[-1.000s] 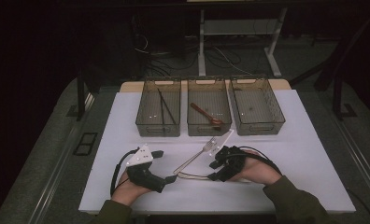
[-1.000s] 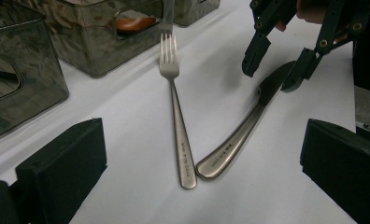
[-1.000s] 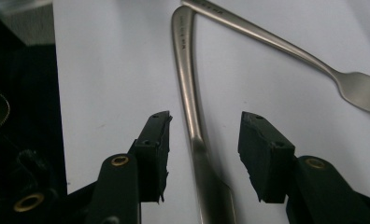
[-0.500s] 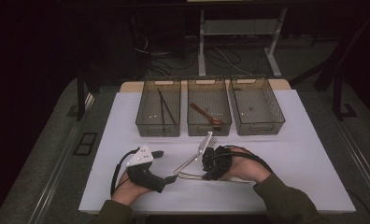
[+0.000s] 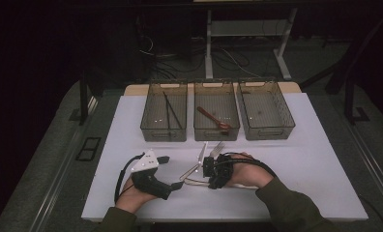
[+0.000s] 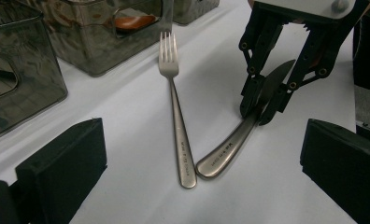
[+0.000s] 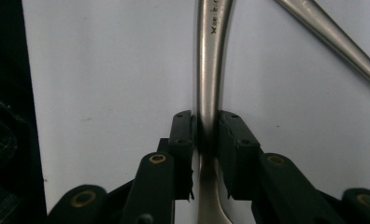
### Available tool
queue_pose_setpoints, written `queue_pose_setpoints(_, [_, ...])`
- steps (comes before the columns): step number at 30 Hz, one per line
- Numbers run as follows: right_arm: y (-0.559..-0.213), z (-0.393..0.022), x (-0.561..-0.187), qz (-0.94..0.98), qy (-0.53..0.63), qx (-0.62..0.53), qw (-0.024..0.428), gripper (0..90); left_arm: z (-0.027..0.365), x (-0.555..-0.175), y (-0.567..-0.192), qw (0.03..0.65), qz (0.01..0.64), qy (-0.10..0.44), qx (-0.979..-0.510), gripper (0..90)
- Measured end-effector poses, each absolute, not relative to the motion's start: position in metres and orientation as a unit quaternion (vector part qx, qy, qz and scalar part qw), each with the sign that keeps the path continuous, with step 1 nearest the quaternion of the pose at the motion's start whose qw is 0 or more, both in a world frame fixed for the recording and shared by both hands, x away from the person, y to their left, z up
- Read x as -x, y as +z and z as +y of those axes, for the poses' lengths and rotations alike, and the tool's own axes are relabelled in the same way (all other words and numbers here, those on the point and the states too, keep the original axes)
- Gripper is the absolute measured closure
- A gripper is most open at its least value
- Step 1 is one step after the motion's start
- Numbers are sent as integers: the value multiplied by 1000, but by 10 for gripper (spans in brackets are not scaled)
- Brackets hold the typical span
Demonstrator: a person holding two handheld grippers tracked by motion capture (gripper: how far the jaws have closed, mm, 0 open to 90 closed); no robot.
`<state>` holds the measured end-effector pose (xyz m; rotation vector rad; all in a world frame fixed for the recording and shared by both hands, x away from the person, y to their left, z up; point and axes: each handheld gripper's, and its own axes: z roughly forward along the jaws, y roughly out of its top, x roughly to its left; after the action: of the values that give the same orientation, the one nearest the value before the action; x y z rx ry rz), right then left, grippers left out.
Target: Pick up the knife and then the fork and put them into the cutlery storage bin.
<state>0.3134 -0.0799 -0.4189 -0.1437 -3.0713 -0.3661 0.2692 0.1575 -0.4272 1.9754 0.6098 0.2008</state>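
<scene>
A steel fork (image 6: 176, 107) and a steel knife (image 6: 230, 144) lie on the white table (image 5: 315, 164), their handle ends touching. My right gripper (image 5: 210, 170) has just been closing with the knife between its jaws. In the right gripper view both pads (image 7: 183, 135) press on the knife handle (image 7: 210, 60). The fork handle (image 7: 332, 35) runs past at the upper right. My left gripper (image 5: 172, 176) rests on the table to the left, facing the cutlery. Its own jaws stand wide open around nothing (image 6: 202, 158). The right gripper (image 6: 262, 105) shows there clamped on the knife.
Three dark see-through bins stand in a row behind the cutlery. The left bin (image 5: 151, 131) holds thin black sticks (image 5: 171, 112), the middle bin (image 5: 216, 135) a brown spoon (image 5: 213, 118), and the right bin (image 5: 267, 134) looks bare. Dark floor surrounds the table.
My right gripper has slid left along the table onto the knife, and its jaws have narrowed around the handle. The left hand and gripper have stayed in place.
</scene>
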Motion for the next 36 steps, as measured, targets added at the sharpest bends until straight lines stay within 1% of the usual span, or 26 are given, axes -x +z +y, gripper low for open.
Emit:
queue_pose_setpoints(6, [-418, -71, -311, -996, -86, 37, 8, 770, 157, -269, -427, 508, 253, 83, -819, 0])
queue_pose_setpoints(20, [-417, -70, -308, -996, -78, 35, -2, 784, 158, -269, -427, 507, 254, 84, -819, 0])
queue_pose_setpoints(25, [-416, -75, -309, -995, -92, 41, 13, 784, 159, -269, -427, 507, 252, 86, -820, 0])
queue_pose_setpoints(36, [-407, -95, -313, -988, -133, 75, 14, 784, 158, -269, -427, 508, 253, 86, -819, 0])
